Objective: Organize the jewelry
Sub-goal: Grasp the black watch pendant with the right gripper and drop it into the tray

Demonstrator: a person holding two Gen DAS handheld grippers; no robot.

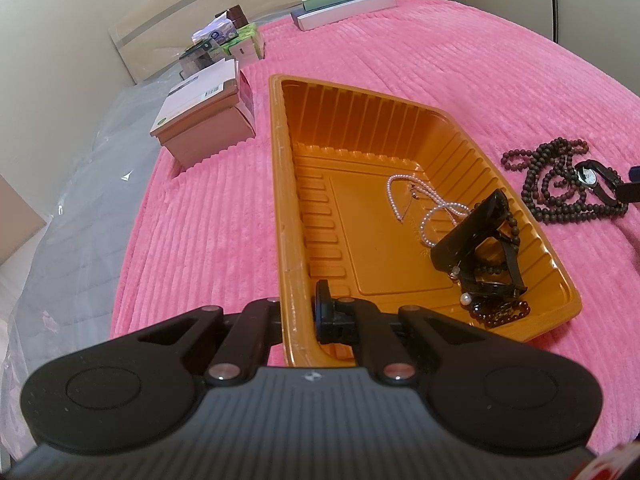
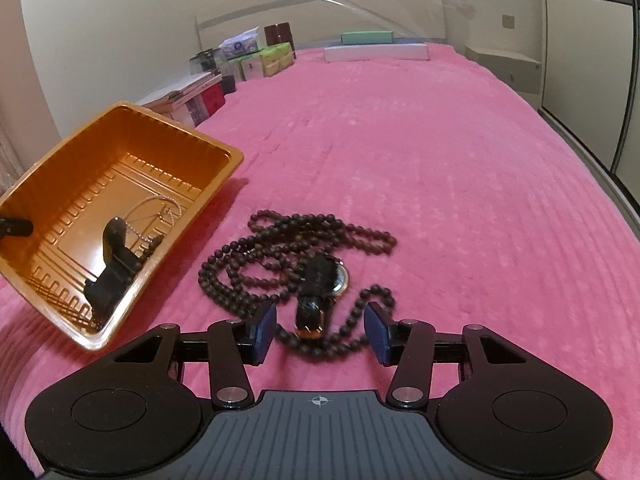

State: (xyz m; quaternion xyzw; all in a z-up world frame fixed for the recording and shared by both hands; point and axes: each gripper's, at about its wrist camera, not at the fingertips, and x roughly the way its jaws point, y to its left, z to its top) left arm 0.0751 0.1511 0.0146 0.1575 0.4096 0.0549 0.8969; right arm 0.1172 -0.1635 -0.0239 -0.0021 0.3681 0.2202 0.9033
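My left gripper (image 1: 298,320) is shut on the near left rim of the orange plastic tray (image 1: 280,184), which sits tilted on the pink blanket. Inside the tray lie a pearl necklace (image 1: 424,204), a black watch (image 1: 476,240) and a dark bead bracelet (image 1: 502,314). Right of the tray, a long dark bead necklace (image 2: 280,248) is heaped on the blanket with a round-faced watch (image 2: 328,280) on top. My right gripper (image 2: 322,332) is open, low over that heap. The watch's strap end lies between its blue pads (image 2: 266,332), and neither pad touches it.
The pink ribbed blanket (image 2: 440,160) covers a bed and stretches far ahead and to the right. Cardboard boxes (image 1: 204,120) and small packages (image 2: 256,60) line its left side. A white and a green box (image 2: 372,46) lie at the headboard. A wardrobe stands at the right.
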